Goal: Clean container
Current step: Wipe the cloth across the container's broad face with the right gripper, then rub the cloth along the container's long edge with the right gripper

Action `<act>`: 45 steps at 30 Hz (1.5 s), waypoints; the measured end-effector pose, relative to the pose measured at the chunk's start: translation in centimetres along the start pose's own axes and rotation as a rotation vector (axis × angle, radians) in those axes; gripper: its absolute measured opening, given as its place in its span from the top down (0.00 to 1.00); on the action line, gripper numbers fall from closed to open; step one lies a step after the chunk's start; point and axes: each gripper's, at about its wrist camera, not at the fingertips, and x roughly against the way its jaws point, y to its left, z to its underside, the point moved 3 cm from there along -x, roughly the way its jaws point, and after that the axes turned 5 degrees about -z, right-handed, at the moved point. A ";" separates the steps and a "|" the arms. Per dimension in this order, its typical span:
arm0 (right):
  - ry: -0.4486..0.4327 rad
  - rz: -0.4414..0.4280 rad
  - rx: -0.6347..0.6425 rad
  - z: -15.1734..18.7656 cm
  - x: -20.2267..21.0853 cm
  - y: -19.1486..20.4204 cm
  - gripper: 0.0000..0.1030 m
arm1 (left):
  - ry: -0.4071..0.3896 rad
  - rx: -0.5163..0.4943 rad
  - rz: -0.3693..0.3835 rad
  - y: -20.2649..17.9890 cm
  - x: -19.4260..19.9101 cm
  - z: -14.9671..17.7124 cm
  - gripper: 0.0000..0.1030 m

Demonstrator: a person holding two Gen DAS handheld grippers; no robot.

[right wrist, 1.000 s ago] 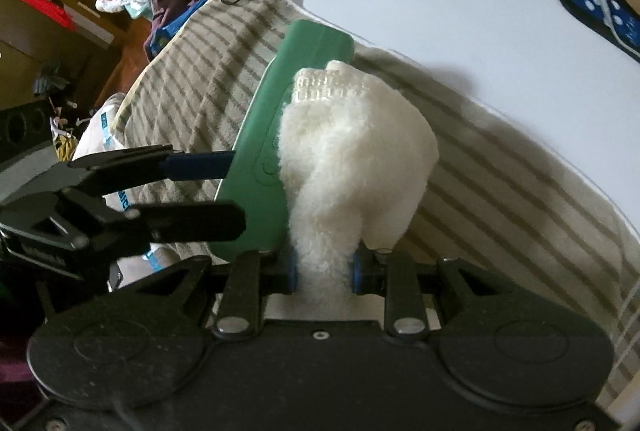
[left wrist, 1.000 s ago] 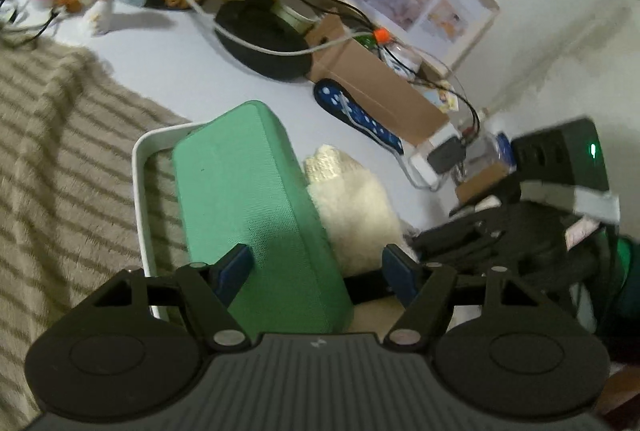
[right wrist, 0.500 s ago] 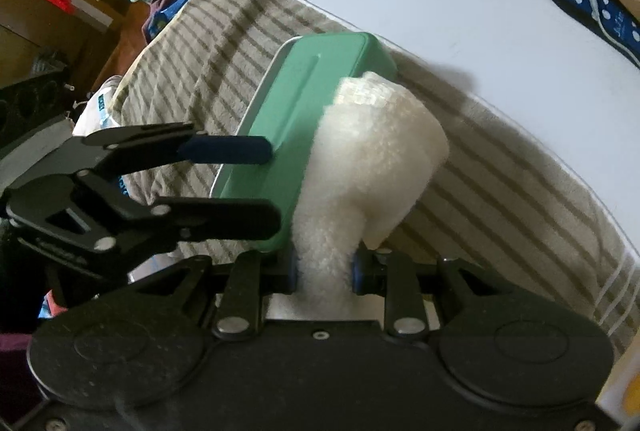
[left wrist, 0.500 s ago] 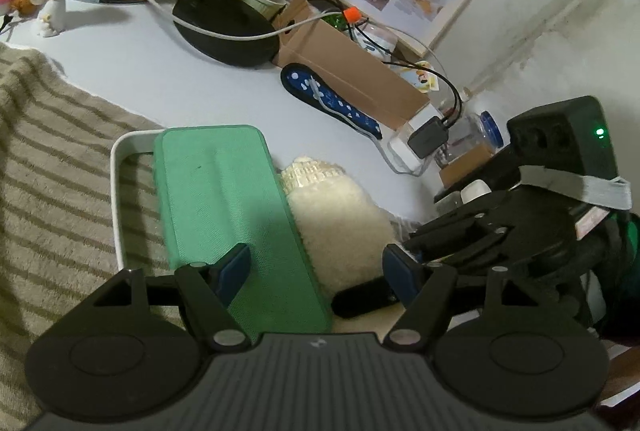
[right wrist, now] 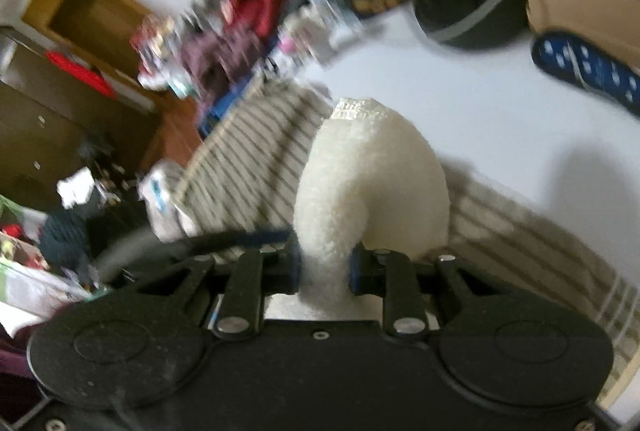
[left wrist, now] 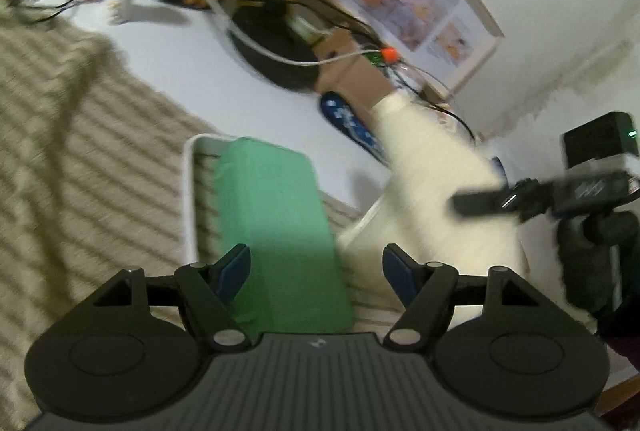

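Pulling clear of the green container (left wrist: 276,231), the white cloth (right wrist: 372,183) no longer presses against its side as it did half a second ago; in the left wrist view the cloth (left wrist: 436,191) now hangs in the air to the right of the container, with a gap between them. The right gripper (right wrist: 324,263) has its fingers pressed onto a bunched neck of the cloth, pinching it, and the container has dropped out of the right wrist view altogether (that view is heavily blurred). The left gripper (left wrist: 316,271) is spread, as before, with the near end of the container between its blue pads (left wrist: 234,269); whether either pad touches it cannot be told. The container lies on its side at the near right part of a striped towel (left wrist: 80,167), its white rim (left wrist: 190,191) facing left.

The towel covers the near left part of a white table (left wrist: 192,79). Toward the far edge of the table sit a black round base (left wrist: 272,47) with cables, a cardboard box (left wrist: 352,79) and, just in front of the box, a blue dotted object (left wrist: 348,119). A framed picture (left wrist: 420,7) leans against the pale wall at the far right corner. Beyond the left edge, the right wrist view shows a heap of clothes (right wrist: 240,31) and a wooden cabinet (right wrist: 72,43).
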 end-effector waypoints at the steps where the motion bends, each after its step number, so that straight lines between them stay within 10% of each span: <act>1: -0.014 0.009 0.021 -0.6 0.3 0.5 0.79 | 0.002 0.004 -0.012 0.3 0.1 0.1 0.30; 8: -0.018 0.254 0.290 -3.5 -2.7 2.7 0.79 | 0.007 0.006 -0.021 0.3 0.0 0.6 0.30; 16: -0.070 0.027 0.025 -5.2 -8.1 0.8 0.79 | 0.016 0.009 -0.037 0.5 0.4 1.4 0.30; 25: 0.067 0.300 0.259 -3.2 -11.0 0.6 0.80 | 0.024 0.005 -0.062 1.0 0.3 1.4 0.30; 45: 0.175 0.222 0.168 5.7 -7.3 0.7 0.80 | 0.016 0.051 0.079 1.3 1.3 2.8 0.30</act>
